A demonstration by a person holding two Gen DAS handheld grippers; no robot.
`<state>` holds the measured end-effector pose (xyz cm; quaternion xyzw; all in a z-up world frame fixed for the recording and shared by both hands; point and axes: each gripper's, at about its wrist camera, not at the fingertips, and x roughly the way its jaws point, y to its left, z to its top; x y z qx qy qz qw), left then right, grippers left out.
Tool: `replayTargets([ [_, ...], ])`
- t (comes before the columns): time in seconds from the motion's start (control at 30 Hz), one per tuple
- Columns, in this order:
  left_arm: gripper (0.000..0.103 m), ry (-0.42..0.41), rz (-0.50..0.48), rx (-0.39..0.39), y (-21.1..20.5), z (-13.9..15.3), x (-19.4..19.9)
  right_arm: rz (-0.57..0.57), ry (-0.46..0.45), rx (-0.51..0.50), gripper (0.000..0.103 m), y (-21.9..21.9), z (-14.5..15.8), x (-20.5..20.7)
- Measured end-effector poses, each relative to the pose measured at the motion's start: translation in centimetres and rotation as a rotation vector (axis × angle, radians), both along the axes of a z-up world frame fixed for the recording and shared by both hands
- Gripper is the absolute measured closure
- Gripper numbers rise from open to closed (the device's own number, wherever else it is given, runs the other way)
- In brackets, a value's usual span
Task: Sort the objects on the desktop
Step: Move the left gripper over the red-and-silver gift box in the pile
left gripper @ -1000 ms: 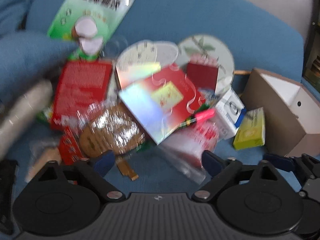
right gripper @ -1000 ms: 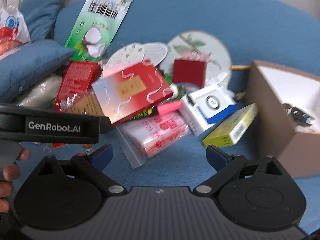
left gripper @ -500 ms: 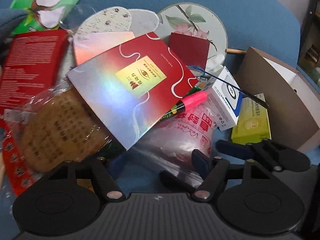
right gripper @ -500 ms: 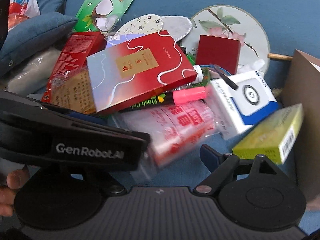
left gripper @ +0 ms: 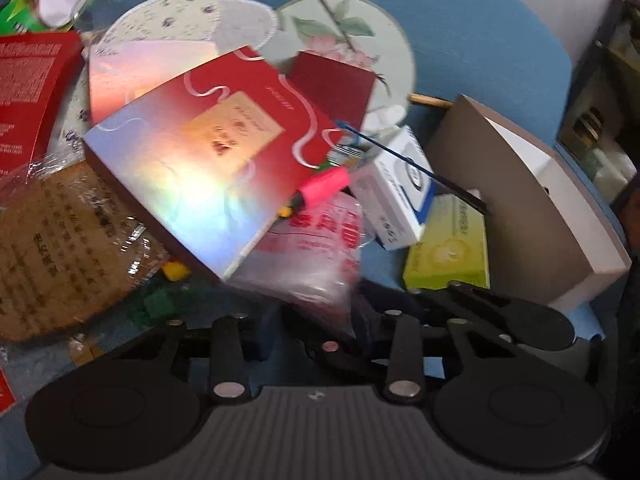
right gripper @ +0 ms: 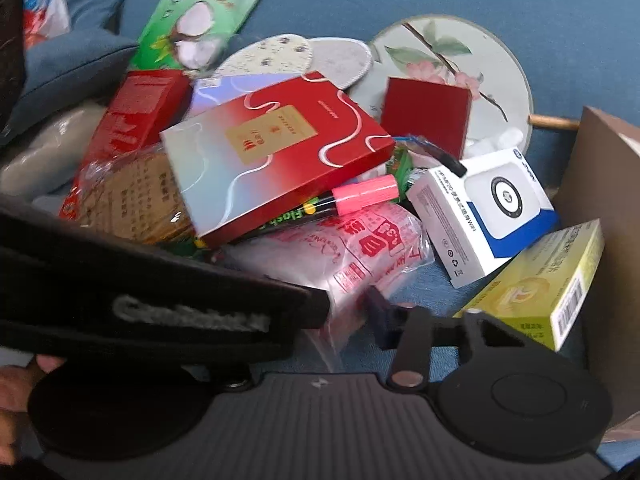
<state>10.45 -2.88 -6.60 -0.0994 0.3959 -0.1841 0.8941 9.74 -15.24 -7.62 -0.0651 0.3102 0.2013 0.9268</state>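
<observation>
The left gripper (left gripper: 316, 320) looks nearly closed on the near edge of the clear plastic bag (left gripper: 320, 252) printed in red, which lies on the blue cushion (left gripper: 460, 20) beneath the red gift box (left gripper: 224, 160) and the pink marker (left gripper: 324, 186). Drawing the bag out low and slowly should stop the box sliding off the heap. The right gripper (right gripper: 320, 320) is beside it, its fingers partly hidden, so I cannot tell its state.
</observation>
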Motion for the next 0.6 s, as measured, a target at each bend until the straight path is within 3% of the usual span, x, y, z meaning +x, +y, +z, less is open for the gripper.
replayTargets([
  [0.07,0.062,0.001,-0.004,0.011,-0.4,0.3,-0.8,0.023,-0.007,-0.006,0.073,-0.1,0.3,-0.9],
  [0.3,0.061,-0.019,-0.011,0.017,-0.2,1.4,-3.7,0.032,-0.024,0.005,0.073,-0.6,1.3,-3.9],
  [0.43,0.058,-0.075,-0.033,0.028,0.1,1.9,-4.9,0.041,-0.065,-0.005,0.072,-0.5,1.9,-5.6],
  [0.47,0.058,-0.081,-0.026,0.032,0.2,2.0,-5.0,0.042,-0.065,0.004,0.069,-0.6,2.0,-5.7],
  [0.5,0.051,-0.091,-0.012,0.034,0.6,2.2,-5.1,0.032,-0.052,0.017,0.055,-0.7,2.1,-5.5],
  [0.57,0.041,-0.128,0.023,0.043,1.4,2.7,-5.4,-0.004,-0.043,0.024,0.043,-1.0,2.2,-5.1],
  [0.6,0.036,-0.149,0.041,0.048,1.8,3.0,-5.3,-0.01,-0.046,0.024,0.042,-1.1,2.3,-4.9],
])
